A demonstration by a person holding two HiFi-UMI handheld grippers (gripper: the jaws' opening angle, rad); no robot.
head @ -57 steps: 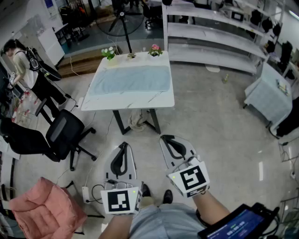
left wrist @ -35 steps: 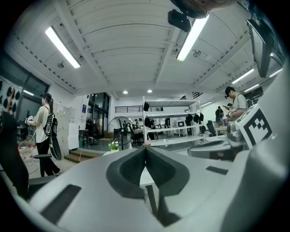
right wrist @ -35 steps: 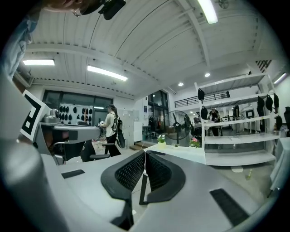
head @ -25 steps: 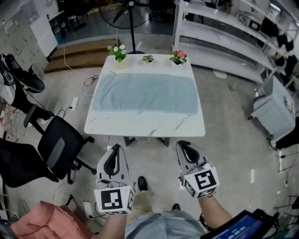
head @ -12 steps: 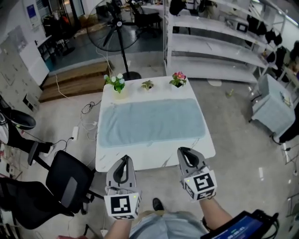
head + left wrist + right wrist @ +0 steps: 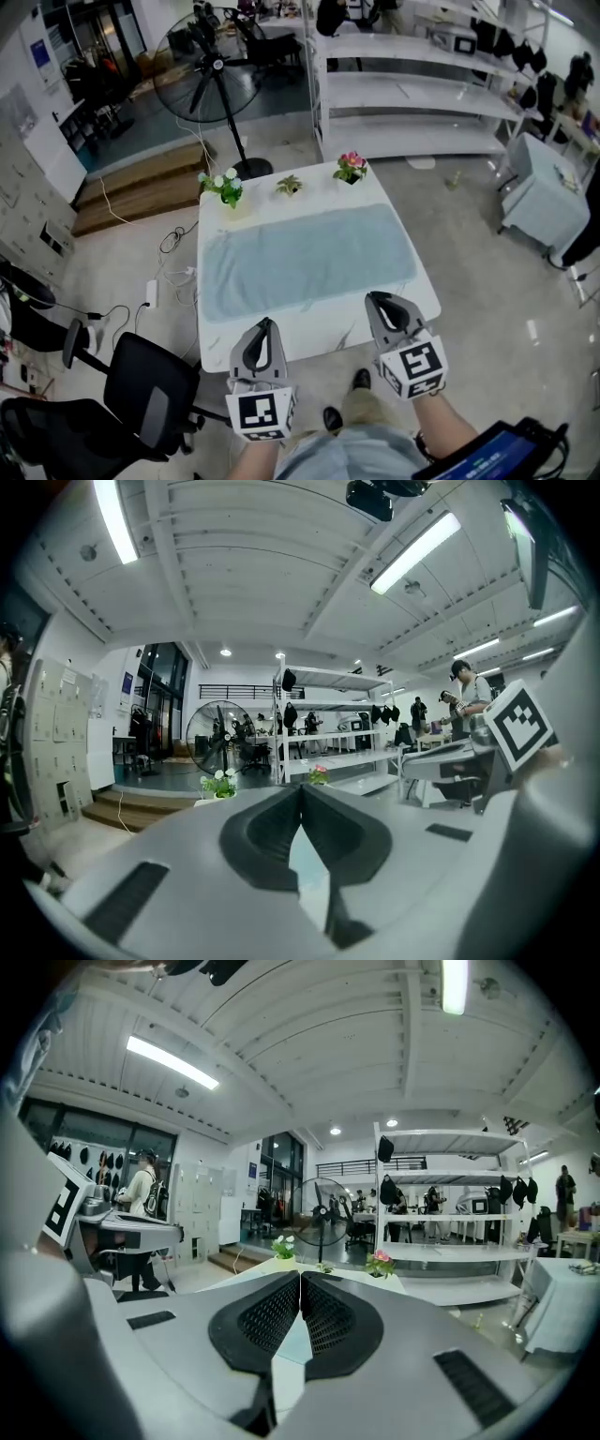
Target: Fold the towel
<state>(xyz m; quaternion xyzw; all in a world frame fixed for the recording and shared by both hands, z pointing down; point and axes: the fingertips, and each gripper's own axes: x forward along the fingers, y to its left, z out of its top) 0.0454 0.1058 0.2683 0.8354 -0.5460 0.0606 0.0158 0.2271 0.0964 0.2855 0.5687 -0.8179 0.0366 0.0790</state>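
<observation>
A light blue towel (image 6: 309, 258) lies spread flat on the white marble-look table (image 6: 309, 337) in the head view. Both grippers hang side by side over the table's near edge, short of the towel's near hem. My left gripper (image 6: 267, 322) is shut with nothing between its jaws, and so is my right gripper (image 6: 379, 297). In the left gripper view the jaws (image 6: 302, 787) meet at the tips, with a sliver of pale blue showing below them. The right gripper view shows its ribbed pads (image 6: 323, 1321) closed together, pointing along the table.
Three small potted plants (image 6: 225, 187) (image 6: 289, 186) (image 6: 351, 167) stand along the table's far edge. A floor fan (image 6: 208, 66) and white shelving (image 6: 412, 89) stand beyond. A black office chair (image 6: 150, 394) sits left of the table and a cloth-covered table (image 6: 544, 187) to the right.
The person has walked up to the table. Both shut grippers have moved forward from over the floor to the table's near edge.
</observation>
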